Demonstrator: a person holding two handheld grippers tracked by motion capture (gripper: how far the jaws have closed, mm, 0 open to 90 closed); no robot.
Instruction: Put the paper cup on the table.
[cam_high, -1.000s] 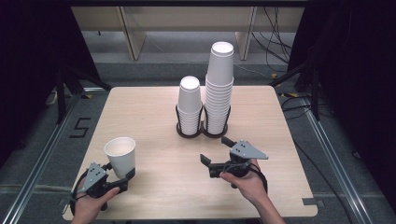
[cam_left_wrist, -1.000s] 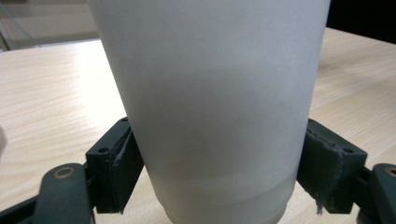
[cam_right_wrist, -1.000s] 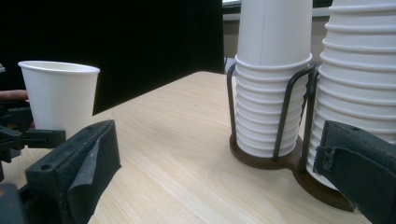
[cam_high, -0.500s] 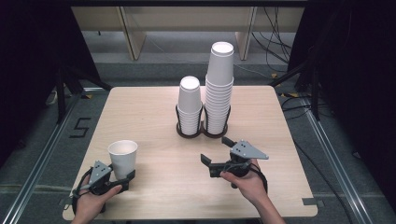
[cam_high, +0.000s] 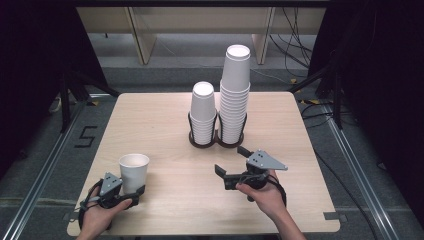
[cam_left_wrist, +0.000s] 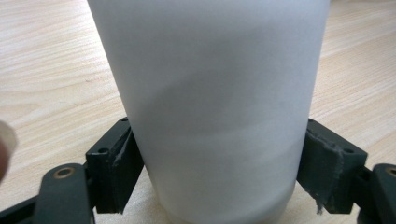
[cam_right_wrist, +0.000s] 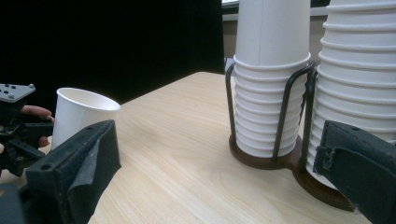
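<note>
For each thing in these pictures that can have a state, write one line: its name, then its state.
Single paper cup: upright, mouth up, standing on the table.
Left tongs: shut on the cup's base.
Right tongs: open, holding nothing.
Short cup stack: upside down in the holder.
Tall cup stack: upside down in the holder.

Evenly lit from overhead, dark at the margins.

Lit softly across the pale counter, with only faint shadows beneath the cup stacks; no glare anywhere. Fell off to near black on both sides of the high view. Blurred at close range on the white cup in the left gripper view; mildly soft elsewhere.
</note>
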